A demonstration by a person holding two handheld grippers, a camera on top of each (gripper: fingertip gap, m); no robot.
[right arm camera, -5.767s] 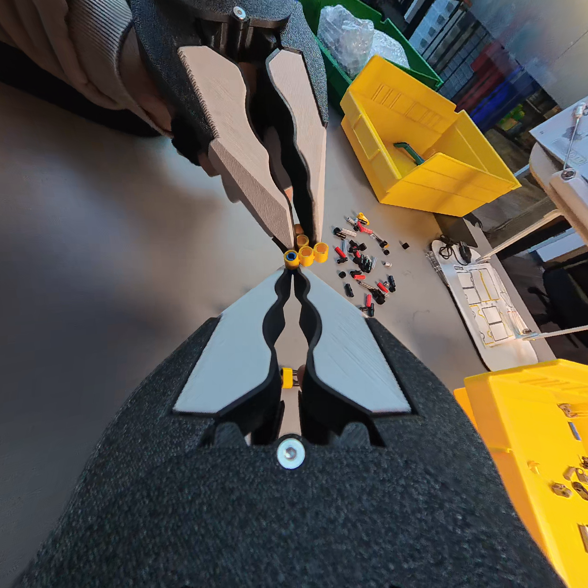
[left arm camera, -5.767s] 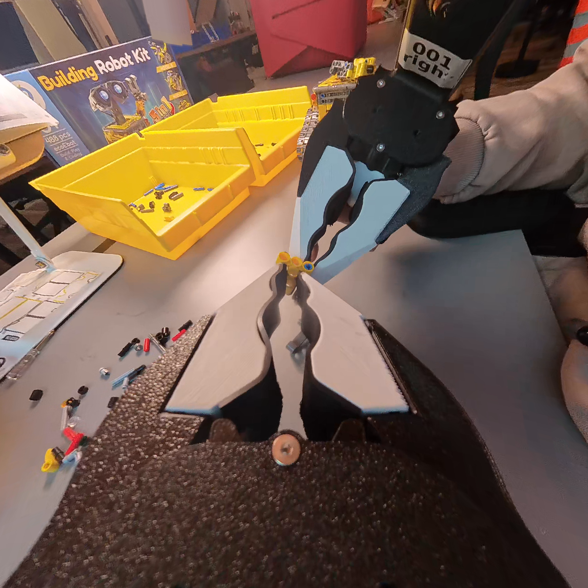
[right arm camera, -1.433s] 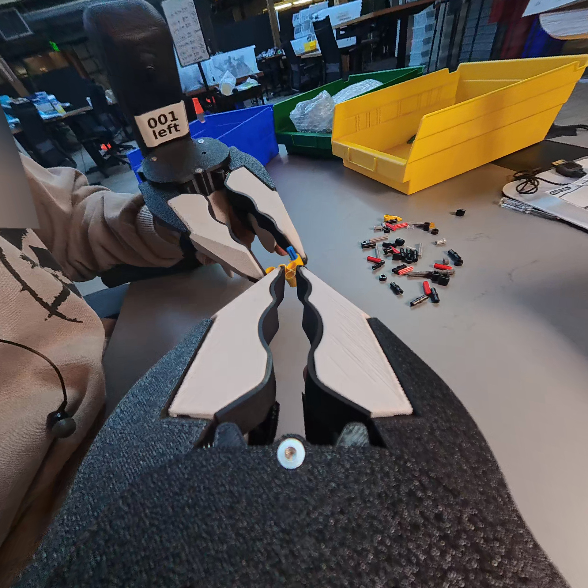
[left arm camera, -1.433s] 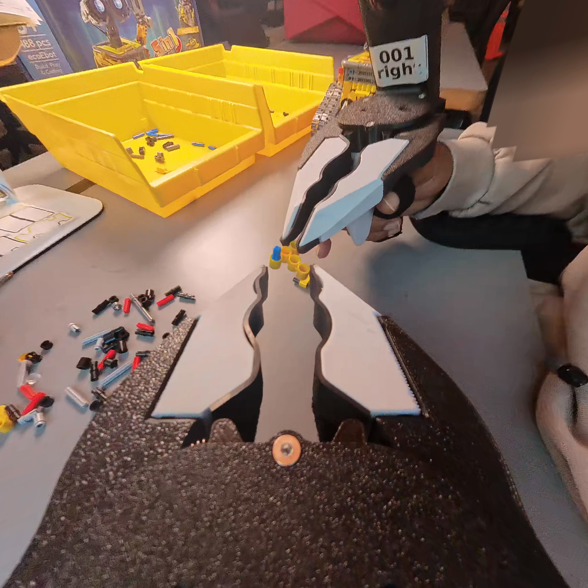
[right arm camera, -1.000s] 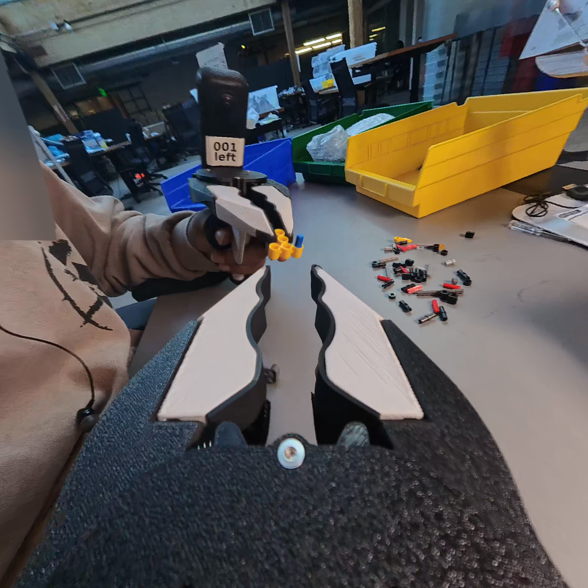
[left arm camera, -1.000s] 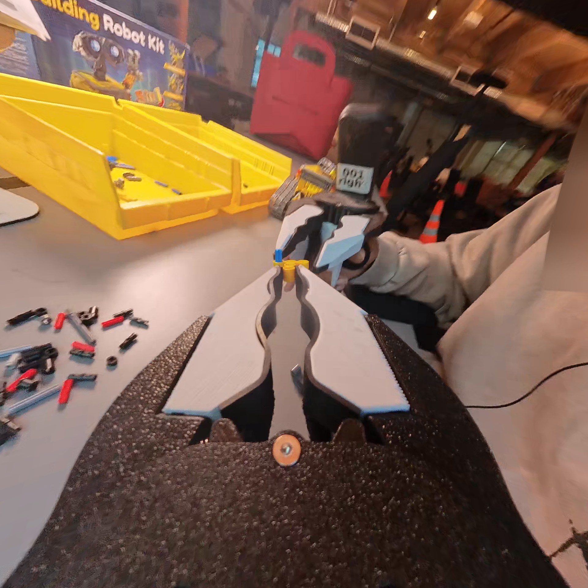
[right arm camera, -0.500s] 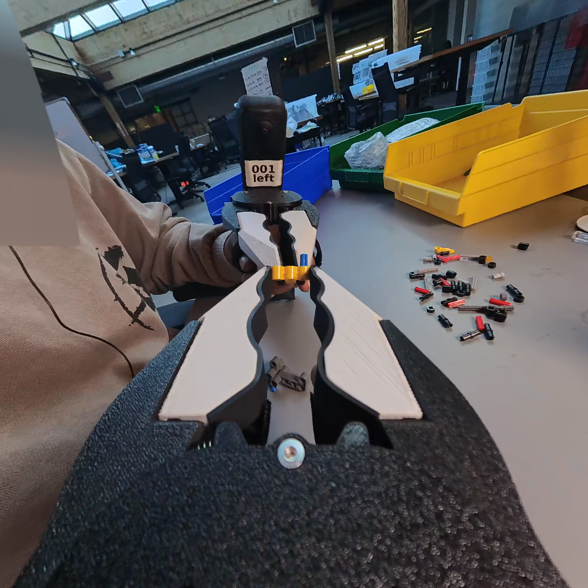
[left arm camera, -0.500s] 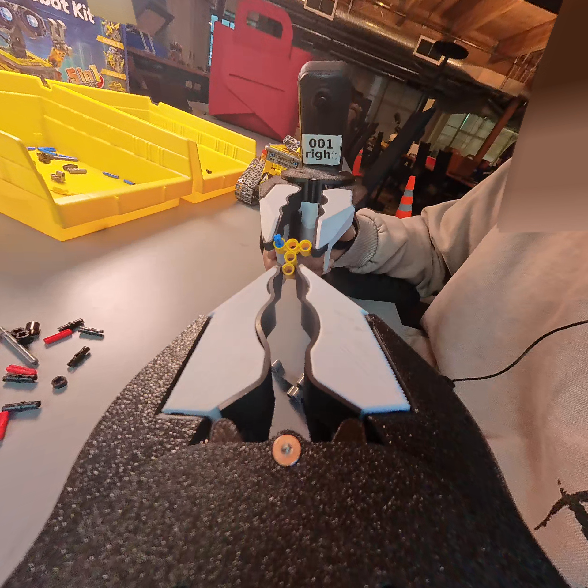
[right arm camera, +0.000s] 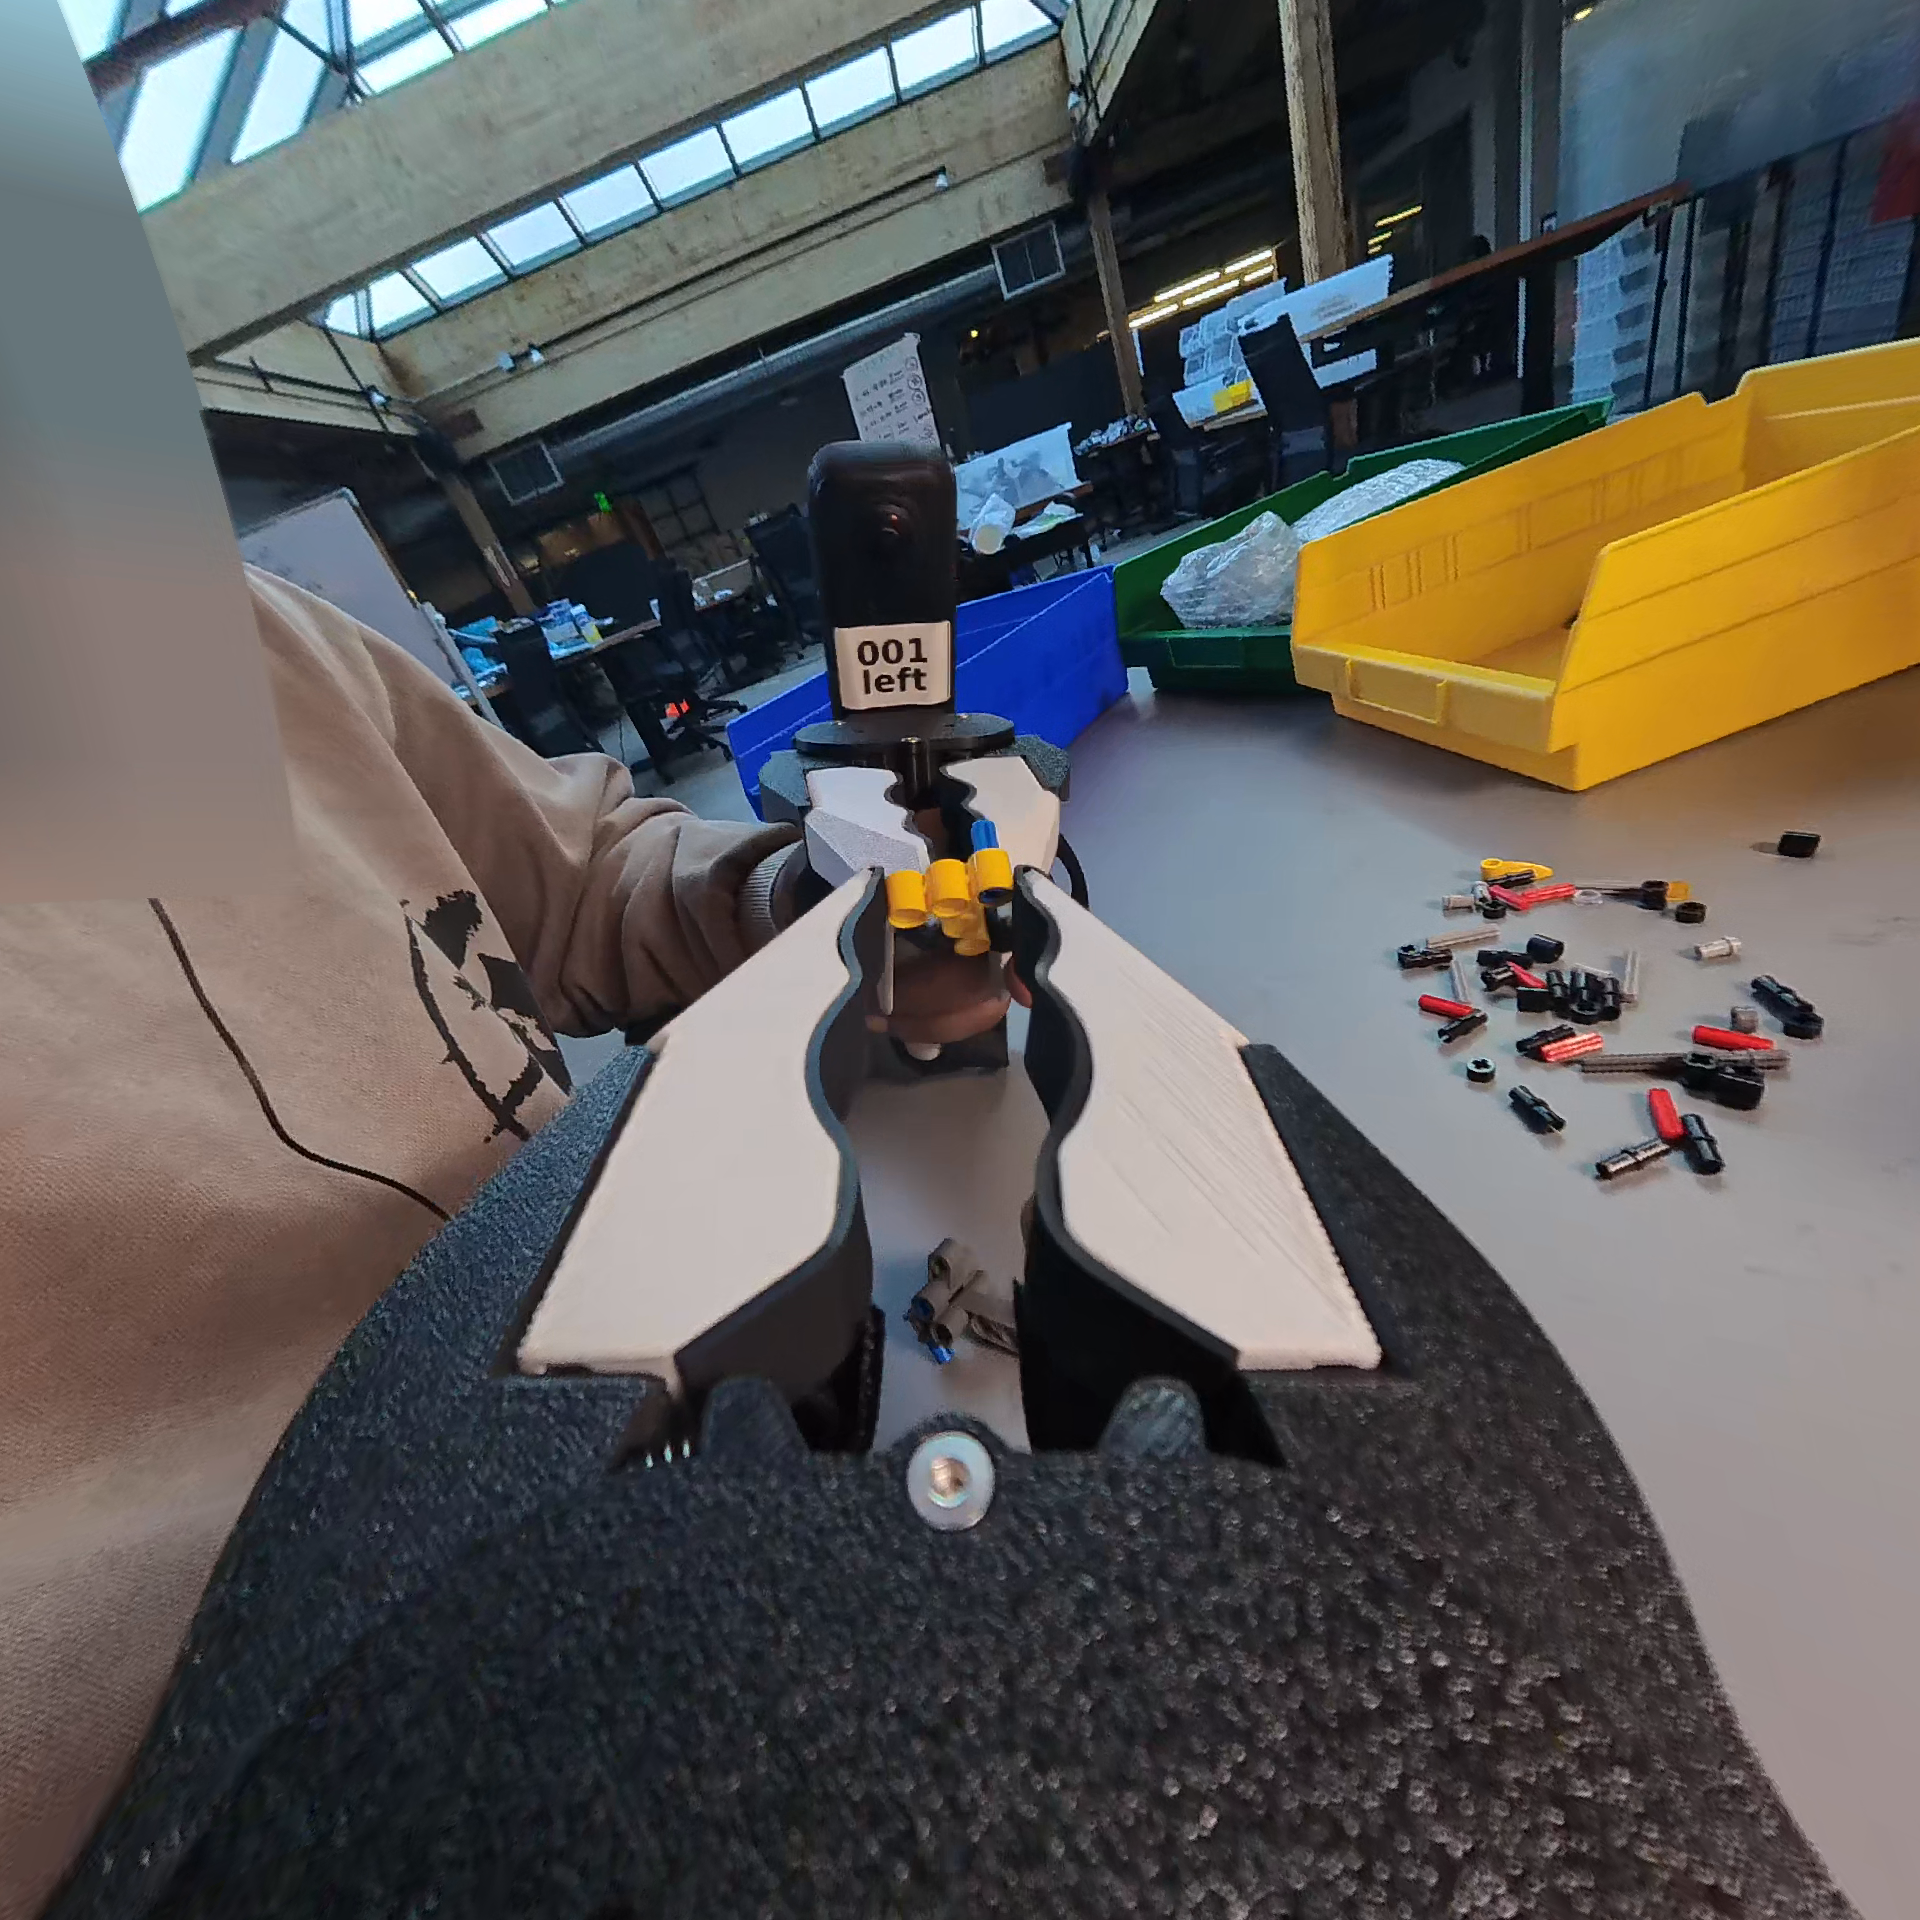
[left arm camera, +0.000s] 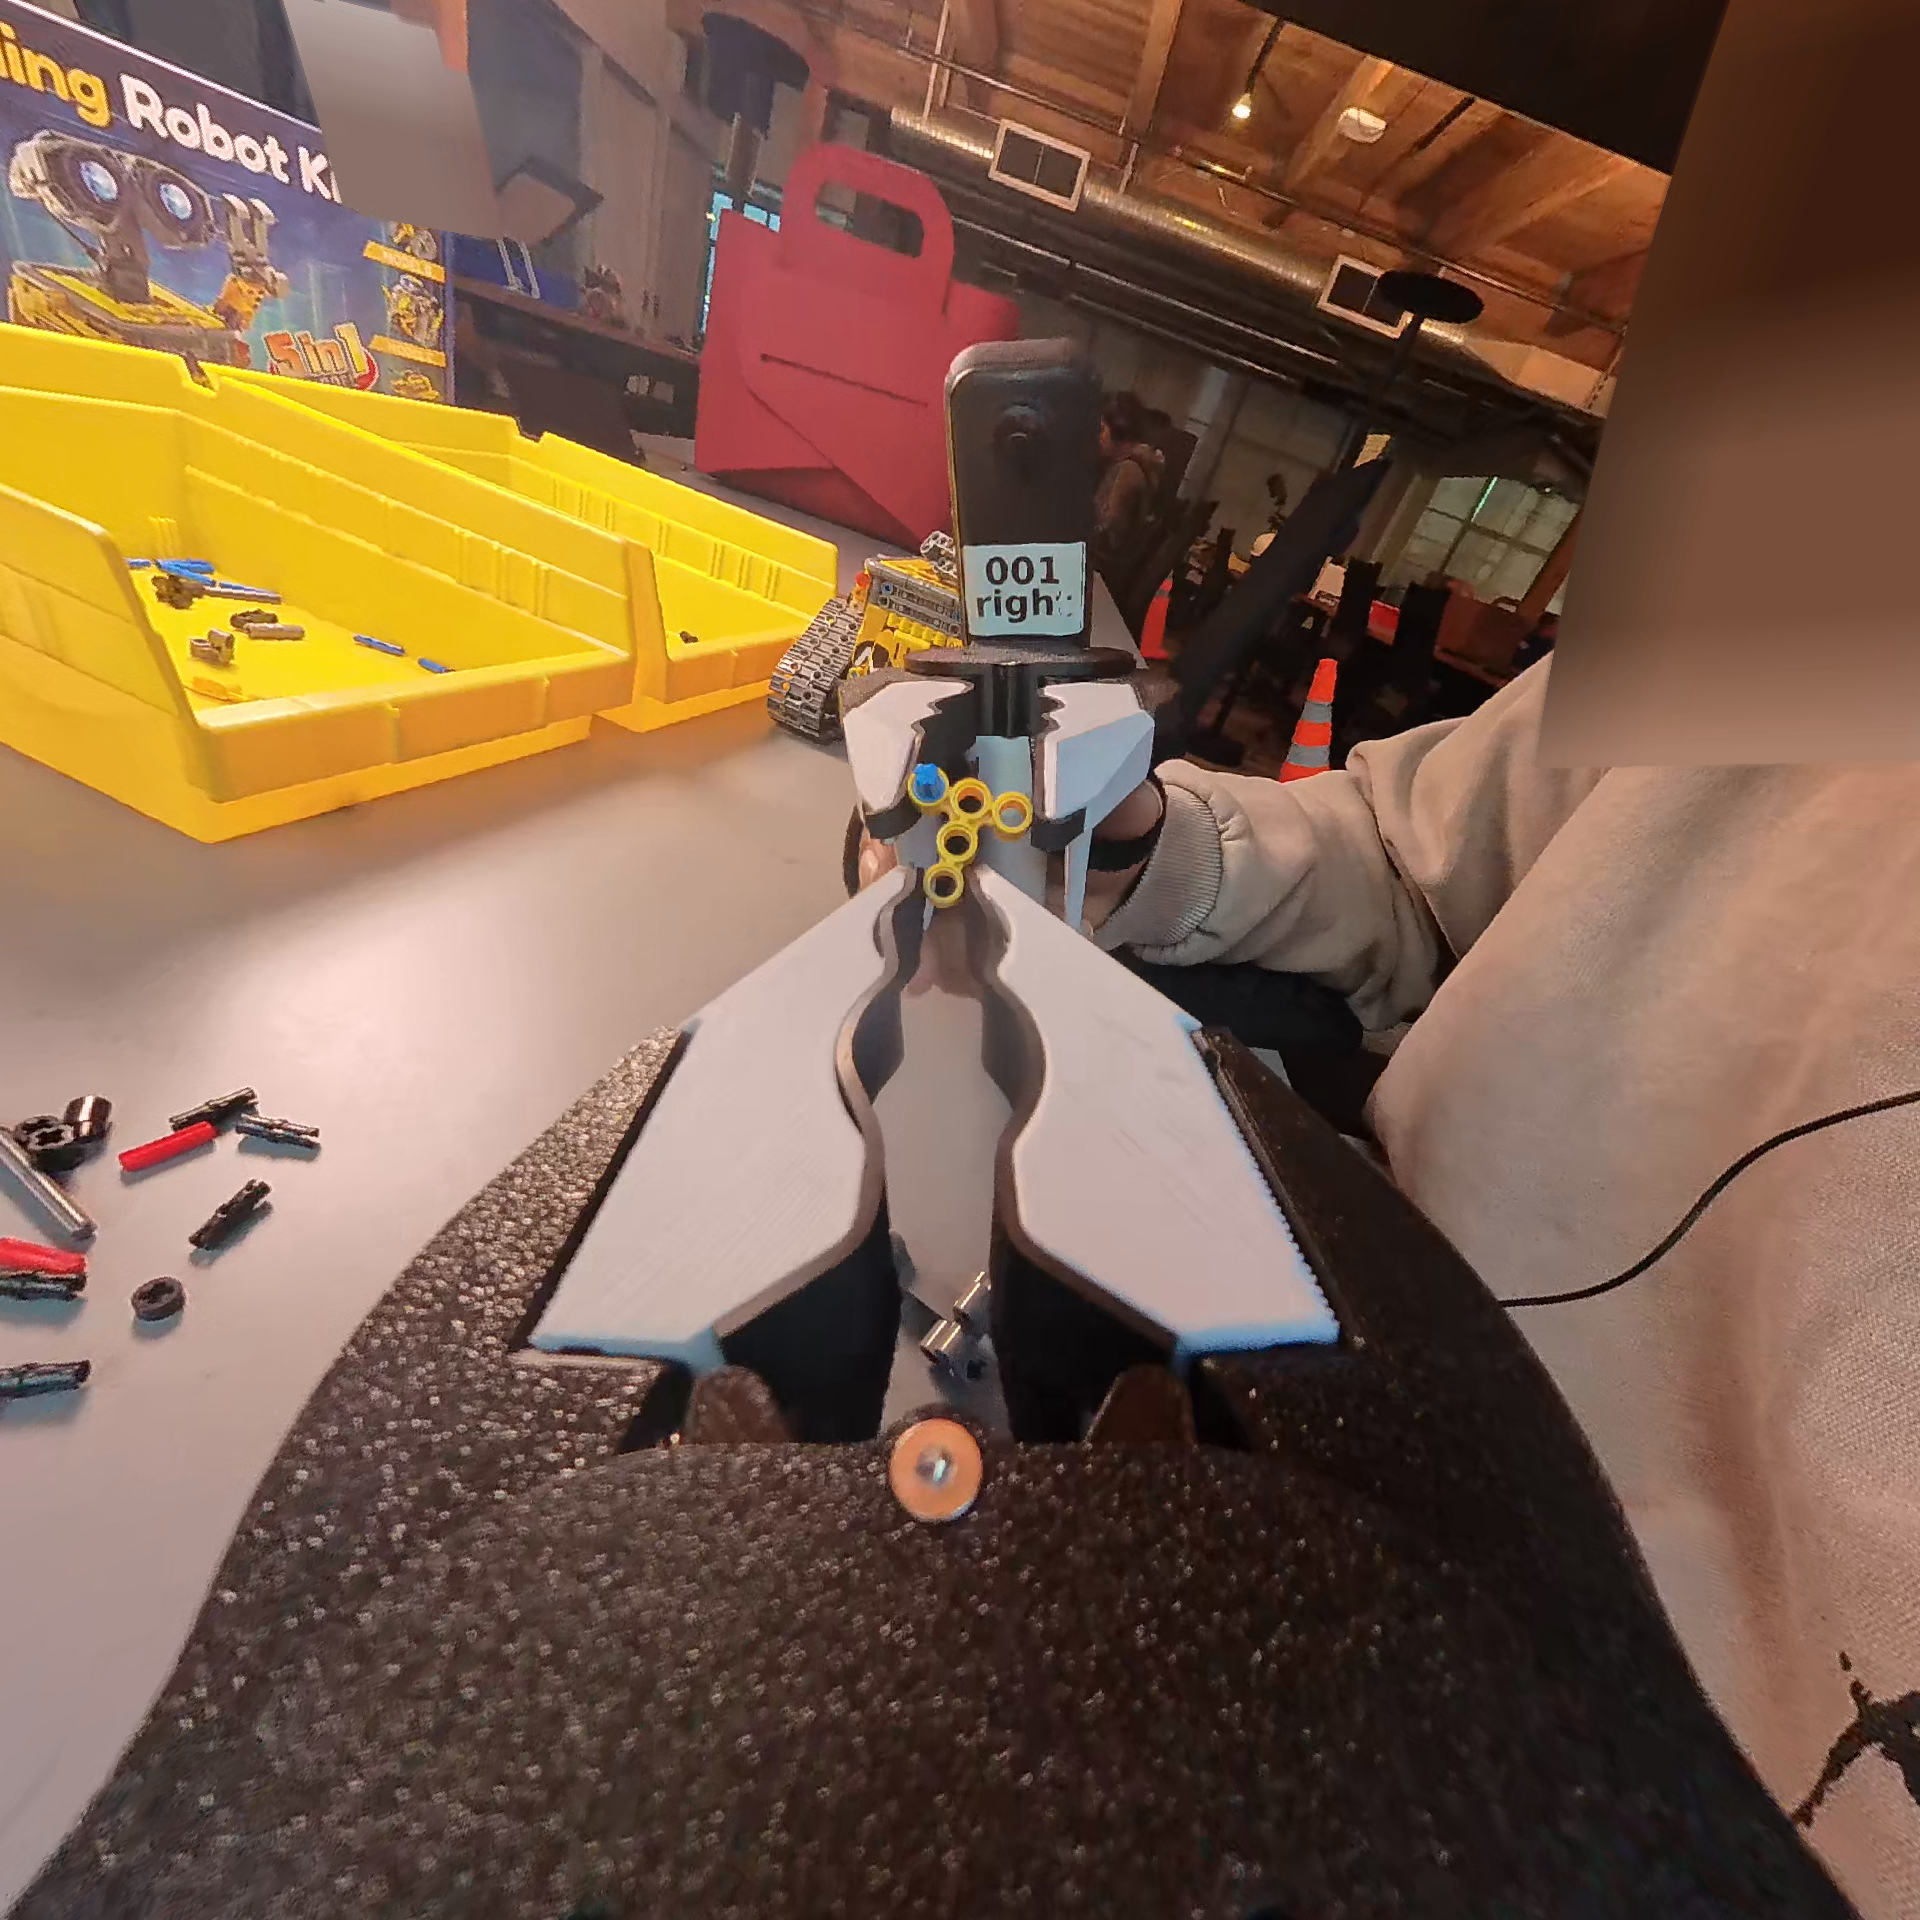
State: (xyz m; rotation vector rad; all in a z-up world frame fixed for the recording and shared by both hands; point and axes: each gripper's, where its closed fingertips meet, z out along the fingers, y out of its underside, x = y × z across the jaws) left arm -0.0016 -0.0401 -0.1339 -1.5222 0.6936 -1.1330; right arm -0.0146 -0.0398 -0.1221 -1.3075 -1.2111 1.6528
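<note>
Left tool [left arm camera: 943,896] clamping yellow piece [left arm camera: 961,826], right tool [right arm camera: 940,906] parted, yellow bin [left arm camera: 312,727] holding small parts [left arm camera: 223,623].

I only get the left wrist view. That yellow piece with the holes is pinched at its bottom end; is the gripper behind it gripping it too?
Observer: Not clamped. In the right wrist view the right gripper is open, its fingers standing either side of the yellow piece; I can't tell whether they touch it.
Visitor: What's behind the gripper that pinches it?
Observer: A blue bin on the table.
Visitor: Anything next to that?
Observer: A green bin holding crumpled clear plastic.
</note>
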